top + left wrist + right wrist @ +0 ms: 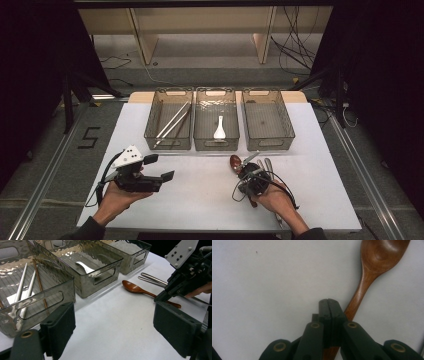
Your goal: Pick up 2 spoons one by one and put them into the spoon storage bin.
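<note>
1. The wooden spoon (372, 277) lies flat on the white worktop (200, 200), its handle running under and just beside the right tongs (328, 301) and its bowl ahead of them.
2. The right tongs are pressed together, pad against pad. The handle passes beside their tips, and I cannot tell whether any of it is caught between them.
3. The left tongs (113, 327) hover spread wide with nothing between them, well apart from the spoon.
4. In my judgement the spoon is light, stiff and not fragile. Its polished, rounded handle looks a little slippery.
5. The narrow neck or mid-handle seems the best place to pinch, across the width. The bowl is too broad and curved.
6. The handle's near end is hidden under the right tongs.
7. Metal chopsticks (152, 279) lie just beyond the spoon, partly hidden by the right tongs.
8. The ribbed walls of the trays (82, 285) blur their contents.
</note>
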Demonstrator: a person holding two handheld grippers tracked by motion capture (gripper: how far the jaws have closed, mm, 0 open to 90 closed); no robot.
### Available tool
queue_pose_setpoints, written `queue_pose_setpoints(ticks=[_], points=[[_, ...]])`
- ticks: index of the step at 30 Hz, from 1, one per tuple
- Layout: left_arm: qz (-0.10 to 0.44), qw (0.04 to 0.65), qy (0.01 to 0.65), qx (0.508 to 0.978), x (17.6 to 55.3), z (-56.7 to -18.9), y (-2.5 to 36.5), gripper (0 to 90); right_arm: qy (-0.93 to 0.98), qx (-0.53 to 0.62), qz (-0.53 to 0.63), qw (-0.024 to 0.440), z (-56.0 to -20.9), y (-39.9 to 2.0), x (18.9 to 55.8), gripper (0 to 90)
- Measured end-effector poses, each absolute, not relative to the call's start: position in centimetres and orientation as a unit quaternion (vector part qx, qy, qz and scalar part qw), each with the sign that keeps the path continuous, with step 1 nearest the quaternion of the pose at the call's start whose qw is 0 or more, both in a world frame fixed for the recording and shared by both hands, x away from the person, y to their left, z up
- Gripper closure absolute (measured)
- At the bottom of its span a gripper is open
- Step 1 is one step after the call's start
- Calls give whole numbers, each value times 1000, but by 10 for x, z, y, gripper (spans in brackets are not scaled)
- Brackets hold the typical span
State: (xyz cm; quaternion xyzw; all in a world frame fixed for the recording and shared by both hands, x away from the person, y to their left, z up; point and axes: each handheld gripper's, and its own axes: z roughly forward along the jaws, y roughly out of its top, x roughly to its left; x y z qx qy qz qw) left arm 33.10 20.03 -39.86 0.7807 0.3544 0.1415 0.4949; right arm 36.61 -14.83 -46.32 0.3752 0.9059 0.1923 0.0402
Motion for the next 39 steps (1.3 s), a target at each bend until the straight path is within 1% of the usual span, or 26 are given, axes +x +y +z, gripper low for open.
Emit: queue_pose_setpoints(ticks=[18, 25, 30, 31, 34, 36, 38, 39], points=[[142, 495, 353, 781, 331, -399, 200, 171, 900, 390, 185, 52, -459, -164, 375, 900], [142, 496, 355, 780, 331, -399, 200, 171, 900, 393, 176, 67, -458, -166, 376, 900], [143, 495, 354, 781, 331, -399, 200, 171, 897, 395, 192, 59, -453, -168, 377, 891], [143, 495, 353, 781, 331, -399, 200, 171, 896, 393, 196, 62, -450, -168, 377, 857], [143, 495, 353, 781, 331, -399, 200, 171, 890, 397, 213, 68, -442, -170, 380, 707], [143, 494, 353, 782, 331, -399, 200, 171, 886, 402, 220, 69, -439, -172, 384, 636], [144, 494, 353, 782, 331, -399, 200, 171, 884, 406, 220, 67, -438, -173, 388, 535], [144, 494, 353, 782, 331, -399, 200, 171, 883, 412, 216, 65, -438, -173, 390, 505]])
